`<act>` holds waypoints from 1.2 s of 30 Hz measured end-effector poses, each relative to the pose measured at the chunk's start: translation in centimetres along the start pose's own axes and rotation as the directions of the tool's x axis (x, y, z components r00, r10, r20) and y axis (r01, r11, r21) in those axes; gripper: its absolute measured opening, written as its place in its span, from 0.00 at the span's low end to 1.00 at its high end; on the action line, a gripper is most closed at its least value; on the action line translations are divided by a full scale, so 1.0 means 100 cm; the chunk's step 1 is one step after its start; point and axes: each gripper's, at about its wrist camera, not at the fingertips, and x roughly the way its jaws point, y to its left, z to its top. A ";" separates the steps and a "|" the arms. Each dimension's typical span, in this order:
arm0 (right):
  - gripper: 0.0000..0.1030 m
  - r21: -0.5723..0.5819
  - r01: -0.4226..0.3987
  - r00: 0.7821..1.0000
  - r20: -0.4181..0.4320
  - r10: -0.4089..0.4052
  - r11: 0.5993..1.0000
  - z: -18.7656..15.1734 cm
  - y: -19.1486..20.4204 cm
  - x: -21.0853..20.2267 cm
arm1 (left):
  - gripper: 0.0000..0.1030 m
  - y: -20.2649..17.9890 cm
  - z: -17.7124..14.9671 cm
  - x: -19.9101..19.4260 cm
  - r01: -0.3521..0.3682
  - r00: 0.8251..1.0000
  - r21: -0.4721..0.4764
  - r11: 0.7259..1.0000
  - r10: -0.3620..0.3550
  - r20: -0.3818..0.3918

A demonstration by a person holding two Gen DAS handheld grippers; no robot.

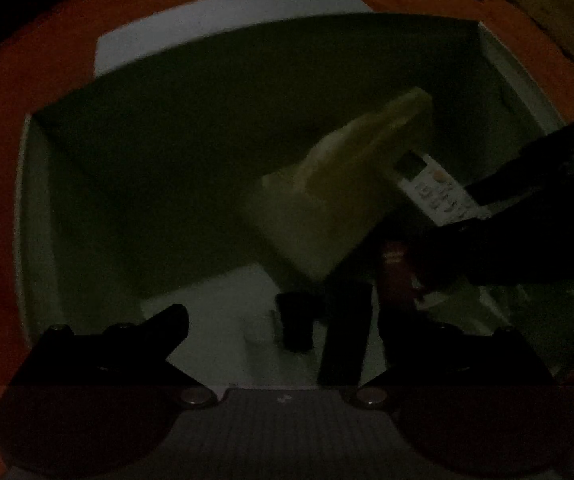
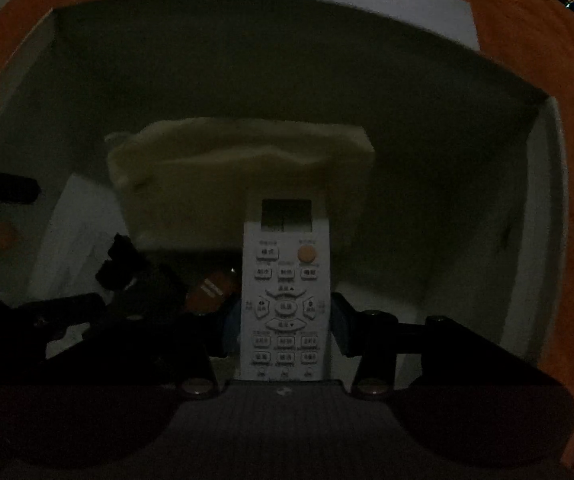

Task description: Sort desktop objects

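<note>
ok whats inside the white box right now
A pale yellow cloth pouch leans at the back, with small dark items on the floor that are too dim to name. The right gripper holds a white remote over them, hiding whatever lies beneath it in the box.

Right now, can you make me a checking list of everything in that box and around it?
Surface: orange tabletop.
Job's things: white remote held over white box; pale yellow pouch inside.
Clutter: dark items on box floor, too dim to name.
Grippers: right gripper shut on remote; left gripper open, nothing between its fingers.
Cables: nothing seen.
Surroundings: dark, unclear.
</note>
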 end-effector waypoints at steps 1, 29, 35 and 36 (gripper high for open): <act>0.48 -0.013 0.007 1.000 0.000 -0.007 1.000 0.000 0.002 0.001 | 1.00 0.000 0.000 0.002 0.002 1.000 -0.007 1.000 -0.002 -0.006; 0.95 0.319 -0.136 0.967 0.249 0.055 0.938 -0.008 -0.014 -0.068 | 1.00 0.018 -0.008 -0.037 0.068 0.988 -0.261 0.963 -0.030 0.149; 1.00 0.434 -0.090 0.977 0.213 -0.005 0.896 -0.004 -0.010 -0.103 | 1.00 0.017 -0.009 -0.069 0.076 0.986 -0.299 0.951 -0.027 0.167; 1.00 0.445 -0.072 0.981 0.195 -0.018 0.893 -0.006 -0.008 -0.107 | 1.00 0.016 -0.009 -0.074 0.072 0.988 -0.299 0.952 -0.028 0.149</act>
